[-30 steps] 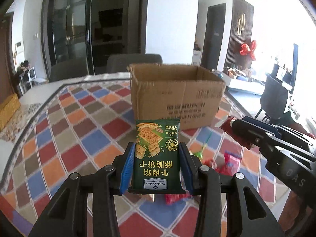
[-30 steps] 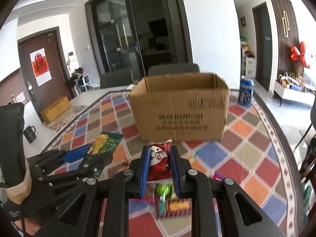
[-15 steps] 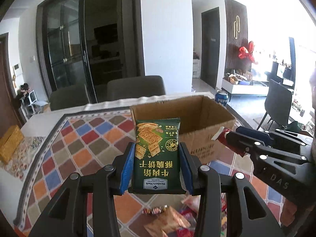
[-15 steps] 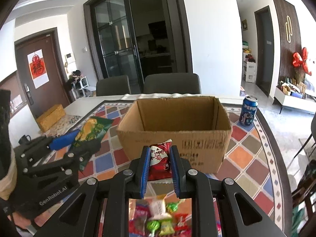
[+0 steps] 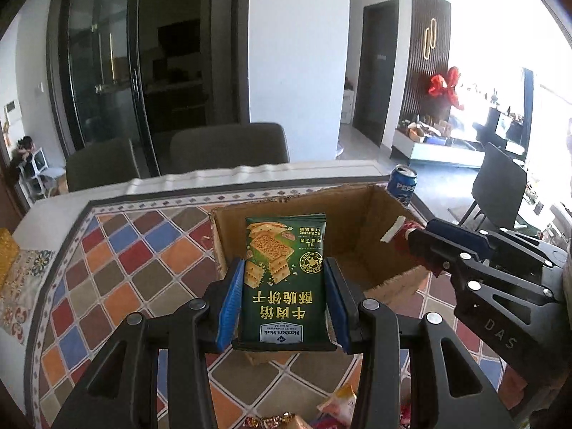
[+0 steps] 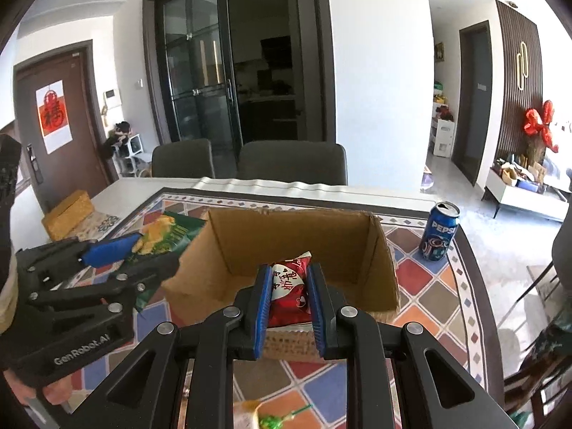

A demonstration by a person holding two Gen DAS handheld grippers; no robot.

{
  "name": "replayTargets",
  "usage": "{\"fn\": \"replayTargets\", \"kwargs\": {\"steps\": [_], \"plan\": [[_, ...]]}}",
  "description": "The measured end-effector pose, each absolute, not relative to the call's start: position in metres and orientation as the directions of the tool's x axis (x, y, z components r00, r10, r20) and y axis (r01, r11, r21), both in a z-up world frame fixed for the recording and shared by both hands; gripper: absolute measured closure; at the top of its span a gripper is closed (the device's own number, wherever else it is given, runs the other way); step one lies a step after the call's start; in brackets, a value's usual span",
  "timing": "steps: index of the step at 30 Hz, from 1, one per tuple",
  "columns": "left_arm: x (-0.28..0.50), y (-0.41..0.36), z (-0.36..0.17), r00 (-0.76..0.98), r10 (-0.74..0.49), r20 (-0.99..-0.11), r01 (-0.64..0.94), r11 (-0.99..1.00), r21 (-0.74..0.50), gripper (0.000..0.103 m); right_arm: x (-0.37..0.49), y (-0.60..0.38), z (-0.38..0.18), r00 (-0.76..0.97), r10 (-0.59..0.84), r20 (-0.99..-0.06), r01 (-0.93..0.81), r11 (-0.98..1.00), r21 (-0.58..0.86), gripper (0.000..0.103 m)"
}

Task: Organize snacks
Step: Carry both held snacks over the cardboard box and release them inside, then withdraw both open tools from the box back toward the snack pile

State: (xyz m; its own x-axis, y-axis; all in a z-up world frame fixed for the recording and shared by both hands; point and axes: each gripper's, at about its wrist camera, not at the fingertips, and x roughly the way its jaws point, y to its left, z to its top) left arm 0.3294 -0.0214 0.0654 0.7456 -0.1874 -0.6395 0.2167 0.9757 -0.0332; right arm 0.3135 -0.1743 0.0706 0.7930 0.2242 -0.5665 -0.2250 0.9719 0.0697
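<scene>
Left tool clamps a green Member's Mark cracker pack w/ Chinese print, held over the open cardboard box. Right tool grips a red snack packet w/ white Chinese characters above the box's near edge. Pepsi can stands on the tabletop just right of the box.

Each camera rides a gripper, looking forward and slightly down along its fingers, close above the tabletop. Both views share the open cardboard box, and each catches the other gripper at its edge
</scene>
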Motion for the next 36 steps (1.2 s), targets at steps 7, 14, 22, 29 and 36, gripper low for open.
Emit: {"fn": "replayTargets", "kwargs": {"steps": [7, 14, 22, 29, 36], "plan": [[0.356, -0.027, 0.056, 0.712, -0.176, -0.679, 0.207, 0.978, -0.037, 0.06, 0.341, -0.175, 0.063, 0.776, 0.198, -0.599, -0.193, 0.978, 0.074, 0.081], [0.365, -0.031, 0.052, 0.703, -0.15, -0.695, 0.188, 0.982, -0.022, 0.049, 0.355, -0.177, 0.056, 0.772, 0.185, -0.608, -0.174, 0.982, 0.078, 0.078], [0.337, -0.019, 0.064, 0.735, -0.116, -0.668, 0.151, 0.989, -0.005, 0.034, 0.341, -0.176, 0.06, 0.79, 0.136, -0.597, -0.157, 0.987, 0.017, 0.054], [0.298, -0.013, 0.077, 0.767, -0.113, -0.632, 0.152, 0.988, 0.008, 0.03, 0.308, -0.173, 0.067, 0.789, 0.183, -0.587, -0.205, 0.978, 0.029, 0.052], [0.26, -0.008, 0.085, 0.798, -0.113, -0.591, 0.162, 0.986, 0.03, 0.025, 0.273, -0.169, 0.069, 0.796, 0.213, -0.567, -0.234, 0.971, 0.036, 0.051]]}}
